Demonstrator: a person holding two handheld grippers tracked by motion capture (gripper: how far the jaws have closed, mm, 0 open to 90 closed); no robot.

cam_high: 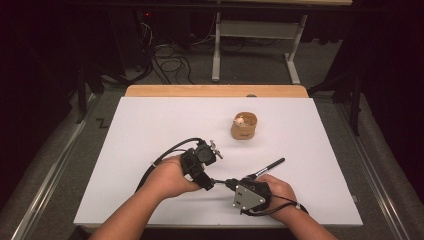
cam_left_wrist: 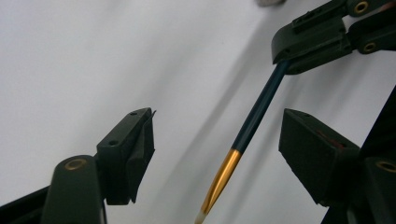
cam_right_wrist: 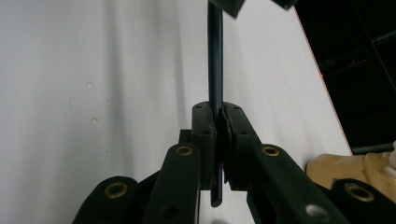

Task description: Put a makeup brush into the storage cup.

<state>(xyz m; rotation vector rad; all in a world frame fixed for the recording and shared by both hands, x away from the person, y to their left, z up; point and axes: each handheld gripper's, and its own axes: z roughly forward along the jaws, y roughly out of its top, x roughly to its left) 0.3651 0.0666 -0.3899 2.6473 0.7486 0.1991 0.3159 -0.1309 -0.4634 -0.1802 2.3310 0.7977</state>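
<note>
dark brush [cam_left_wrist: 259, 108] with gold ferrule, held above table.

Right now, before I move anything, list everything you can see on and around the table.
brush: one, dark blue handle with gold ferrule, held above the board between the two grippers
black stick: one, silvery near one end, lying on the board behind the right hand; too small to identify
cup: one, brown, far right part of the board
small object: one, whitish, inside the cup
board: one, white, covering the tabletop
tabletop edge: one, wood, along the far side
cables: several, black, floor beyond the table
left gripper: one, black, open around the brush
right gripper: one, black, shut on the brush handle
</note>
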